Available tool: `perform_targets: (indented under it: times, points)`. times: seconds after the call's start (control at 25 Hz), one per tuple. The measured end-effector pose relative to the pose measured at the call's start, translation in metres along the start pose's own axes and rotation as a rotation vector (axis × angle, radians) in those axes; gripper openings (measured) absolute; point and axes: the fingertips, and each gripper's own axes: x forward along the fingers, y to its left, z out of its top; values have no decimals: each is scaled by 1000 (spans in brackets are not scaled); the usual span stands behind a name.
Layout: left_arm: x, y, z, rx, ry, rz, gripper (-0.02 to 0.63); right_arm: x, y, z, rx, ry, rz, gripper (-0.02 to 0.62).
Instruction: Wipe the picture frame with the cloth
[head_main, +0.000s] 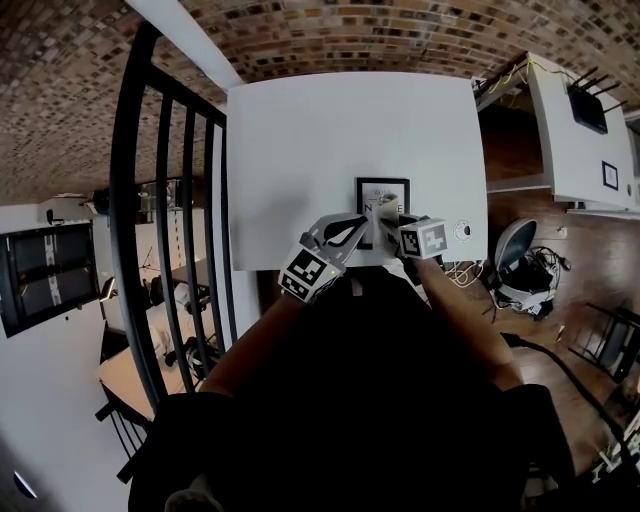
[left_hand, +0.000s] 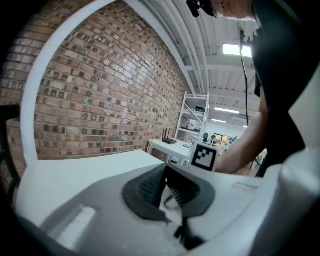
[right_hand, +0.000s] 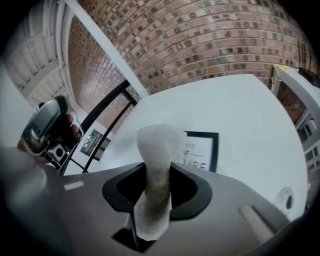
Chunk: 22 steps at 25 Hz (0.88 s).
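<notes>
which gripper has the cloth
The right gripper: its jaws are clamped on the white cloth. The left gripper has nothing between its jaws.

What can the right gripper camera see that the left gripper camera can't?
Only the right gripper view shows the cloth, pinched between the fingers of the right gripper, and the picture frame lying on the table beyond it. Only the left gripper view shows a tall shelf, a person's arm and the right gripper's marker cube. Both show the white table and the brick wall.
</notes>
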Motion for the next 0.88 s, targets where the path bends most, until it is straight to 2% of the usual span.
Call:
perform_targets:
  times: [0.08,0.16,0.28,0.36,0.52,0.72,0.88]
  points:
    - [0,3,-1,21,-6,14,2,8,39,-3,-40,53,64,123]
    - [1,5,-2,34,-10,18,2,21,62,-13,-79,100,93,123]
    - [0,4,-3,62,4,10,2,44,61,-31,-169,116,93,123]
    - [-1,3,-4,71,11,5,2,43,50,-46,-175,147,67,123]
    - [1,4,-9,57,16,0,2,18,22,-69,-59,181,5,123]
    - [8,1,-13,55,19,-24,2,-6,-18,-78,61,120,-64,123]
    - [13,-3,-14,56,26,-37,3,-25,-44,-80,115,95,-109,123]
